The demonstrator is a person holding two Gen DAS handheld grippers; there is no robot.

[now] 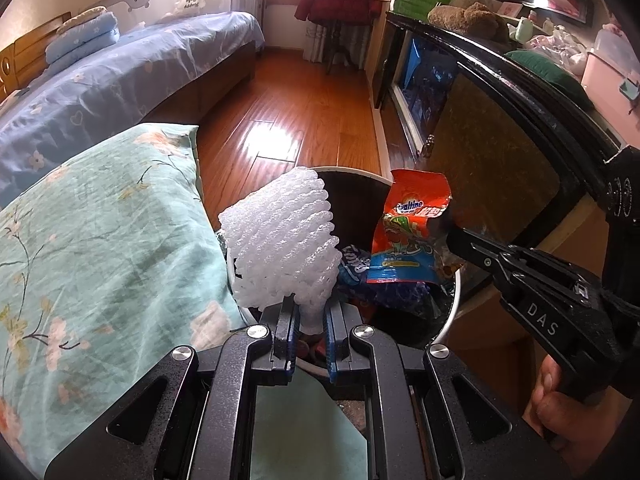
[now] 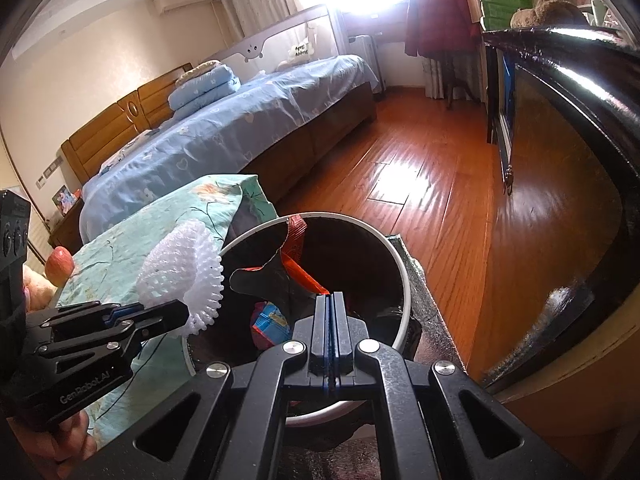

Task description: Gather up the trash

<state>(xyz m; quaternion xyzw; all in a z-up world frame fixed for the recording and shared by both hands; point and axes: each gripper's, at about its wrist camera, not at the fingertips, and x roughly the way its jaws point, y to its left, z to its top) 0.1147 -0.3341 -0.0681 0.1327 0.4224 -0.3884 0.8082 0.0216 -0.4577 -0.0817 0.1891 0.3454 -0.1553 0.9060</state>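
Trash: a white foam fruit-net sleeve [image 1: 280,240] and an orange-red foil snack wrapper [image 1: 412,236] are both hanging over the round white-rimmed waste bin with its black liner [image 2: 402,280], which is standing on the wooden floor between the floral teal cushion [image 1: 100,248] and the dark cabinet [image 1: 500,168].
Left gripper: the left gripper [image 1: 311,320] is pinching the narrow gathered end of the foam sleeve between its blue pads, so the bulky part is sitting above the bin's near-left rim, probably ready for dropping.
Right gripper: the right gripper [image 2: 330,308] is pressing its fingers together on the wrapper's lower edge, so the wrapper is hanging inside the bin's mouth.
Already in the bin: at least two pieces are lying at the bottom, one blue crumpled packet [image 2: 270,322] among them; deeper contents are too dark to count.
Counts: two grippers, two held pieces, one bin, one red apple [image 2: 59,266] sitting on the cushion.
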